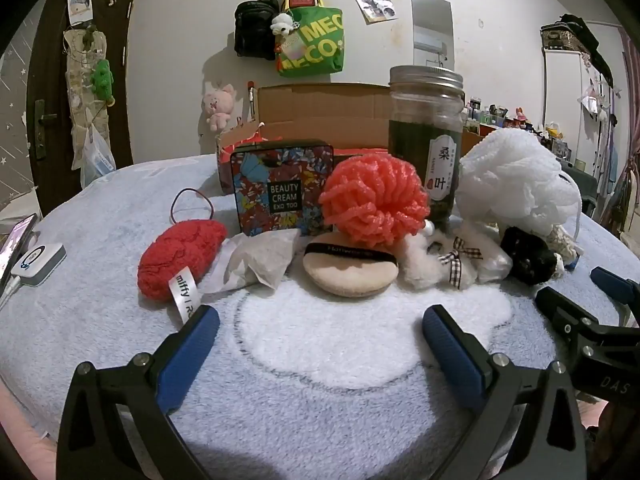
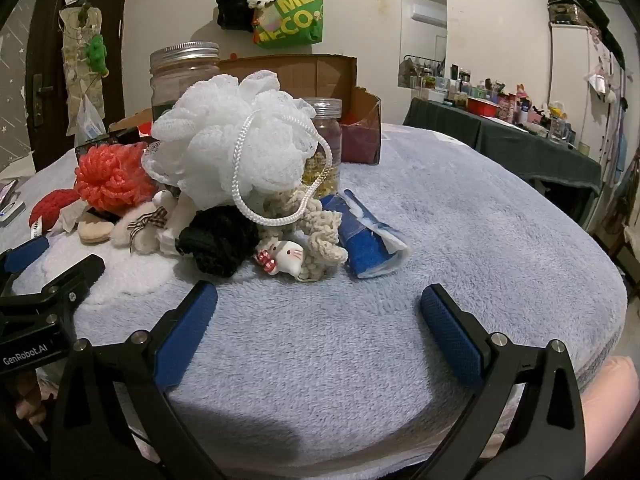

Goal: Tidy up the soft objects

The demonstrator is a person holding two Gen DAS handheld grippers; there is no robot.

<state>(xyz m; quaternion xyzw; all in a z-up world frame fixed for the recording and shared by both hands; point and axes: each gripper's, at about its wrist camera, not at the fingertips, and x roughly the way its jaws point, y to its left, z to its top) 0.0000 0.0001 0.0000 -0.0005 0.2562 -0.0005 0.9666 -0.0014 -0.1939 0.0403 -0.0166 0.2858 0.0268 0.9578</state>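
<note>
Both grippers hover low over the fleece blanket (image 1: 320,380). The left gripper (image 1: 320,336) and right gripper (image 2: 318,312) have their fingers spread wide, holding nothing. The soft objects sit mid-frame, just beyond the fingertips: a red knit pouch (image 1: 180,256) tagged "miffy", a powder puff (image 1: 350,272), a coral yarn ball (image 1: 374,200) and a white mesh sponge (image 2: 232,148). All should be light and compressible; the sponge's cord loop (image 2: 280,216) offers a secure hold. Behind stand a tin (image 1: 282,186) reading "BEAUTY CREAM EXO TOO", a jar (image 1: 426,140) and a cardboard box (image 1: 320,108).
</note>
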